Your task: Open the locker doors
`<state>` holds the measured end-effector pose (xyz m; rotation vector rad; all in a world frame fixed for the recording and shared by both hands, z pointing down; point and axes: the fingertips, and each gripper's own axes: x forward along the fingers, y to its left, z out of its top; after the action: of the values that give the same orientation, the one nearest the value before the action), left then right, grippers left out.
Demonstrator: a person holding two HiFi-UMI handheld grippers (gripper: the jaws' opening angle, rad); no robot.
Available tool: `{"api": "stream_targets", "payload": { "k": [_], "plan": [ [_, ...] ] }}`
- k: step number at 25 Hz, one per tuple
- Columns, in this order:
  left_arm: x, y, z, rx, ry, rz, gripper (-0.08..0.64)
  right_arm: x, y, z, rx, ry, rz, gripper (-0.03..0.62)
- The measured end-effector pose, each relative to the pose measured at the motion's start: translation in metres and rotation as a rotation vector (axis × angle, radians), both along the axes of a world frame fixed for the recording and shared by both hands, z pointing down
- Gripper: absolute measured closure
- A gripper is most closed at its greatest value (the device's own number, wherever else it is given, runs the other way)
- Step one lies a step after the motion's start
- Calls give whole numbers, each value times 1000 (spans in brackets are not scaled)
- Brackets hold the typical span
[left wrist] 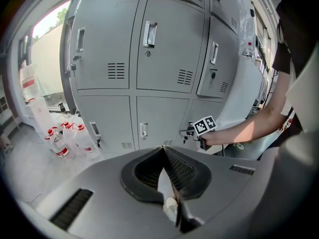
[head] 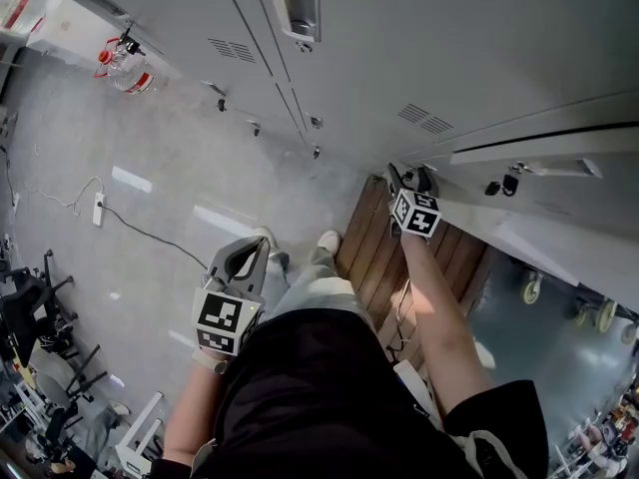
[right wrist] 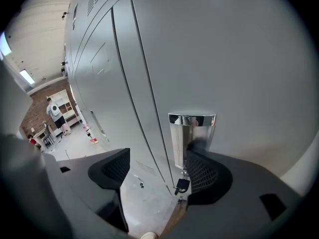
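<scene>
- No readable writing is seen anywhere; the bottles [left wrist: 59, 146] by the lockers carry red labels and caps, but the print is too small to be read.
- Black-and-white square markers are borne by the cube [head: 416, 214] on the right tongs; no text is printed on them.
- The right tongs [right wrist: 159, 176] are spread wide at a grey locker door [right wrist: 239, 73], with its chrome handle [right wrist: 192, 136] standing between the jaws, close to the right one, which no pad is seen to press.
- The foot of the handle is covered by that jaw, and a small dark key [right wrist: 182, 185] hangs just under it.
- Whether this door is ajar cannot be told.
- The left tongs [left wrist: 167, 171] are pressed together with nothing between them, held low and well apart from the lockers.
- The lockers [left wrist: 164, 49] are stacked in two tiers, each door with vent slots [left wrist: 116, 70].
- Much of the floor in the head view is hidden by the person's dark clothing.
- A grey floor [head: 150, 228] is shown, with a white power strip [head: 98, 209] and its cable, and a wooden platform [head: 374, 247] at the foot of the lockers.
</scene>
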<state>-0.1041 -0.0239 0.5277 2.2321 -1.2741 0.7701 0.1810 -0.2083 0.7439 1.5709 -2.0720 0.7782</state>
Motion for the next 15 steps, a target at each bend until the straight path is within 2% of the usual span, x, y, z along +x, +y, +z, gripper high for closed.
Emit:
{"api": "stream_targets", "payload": {
  "k": [7, 15],
  "plan": [
    [-14, 8, -6, 14, 0, 24, 541, -3, -2, -4, -7, -60, 78, 235],
    [-42, 23, -8, 16, 6, 31, 541, -3, 33, -3, -8, -22, 179, 250]
  ]
}}
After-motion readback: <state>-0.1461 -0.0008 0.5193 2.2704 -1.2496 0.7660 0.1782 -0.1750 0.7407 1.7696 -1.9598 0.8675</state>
